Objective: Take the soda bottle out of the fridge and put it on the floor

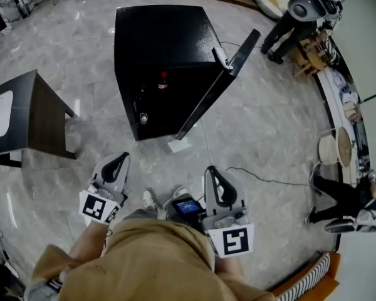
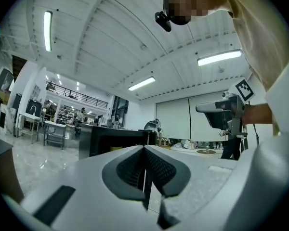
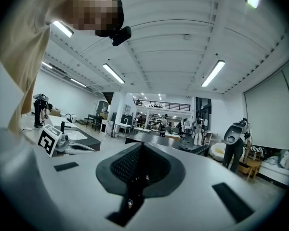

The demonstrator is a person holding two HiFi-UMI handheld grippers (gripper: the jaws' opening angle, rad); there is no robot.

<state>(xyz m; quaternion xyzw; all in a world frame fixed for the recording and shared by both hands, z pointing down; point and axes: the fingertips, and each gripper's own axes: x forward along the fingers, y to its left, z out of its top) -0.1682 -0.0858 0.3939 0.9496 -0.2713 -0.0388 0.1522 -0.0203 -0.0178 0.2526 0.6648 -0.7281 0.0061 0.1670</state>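
The jaws of the left gripper (image 2: 145,150) are pressed together with nothing between them, and the jaws of the right gripper (image 3: 139,147) are closed and empty too. In the head view both grippers are held low in front of the person in the tan top (image 1: 156,262), side by side and pointing towards the boxy black fridge (image 1: 156,36), which stands on the glossy grey marble-tile floor (image 1: 263,124) well apart from them. Its black door (image 1: 219,86) is swung open to the right. The small dark soda bottle with a red cap (image 1: 163,80) stands upright inside the dark compartment - high up, near the middle. Lower down to the left sits a small pale round object (image 1: 143,118), too small to make out. A white sheet of paper (image 1: 179,145) lies on the floor just beside the door's bottom corner, and a dark desk (image 1: 31,115) stands off to the left of the fridge.
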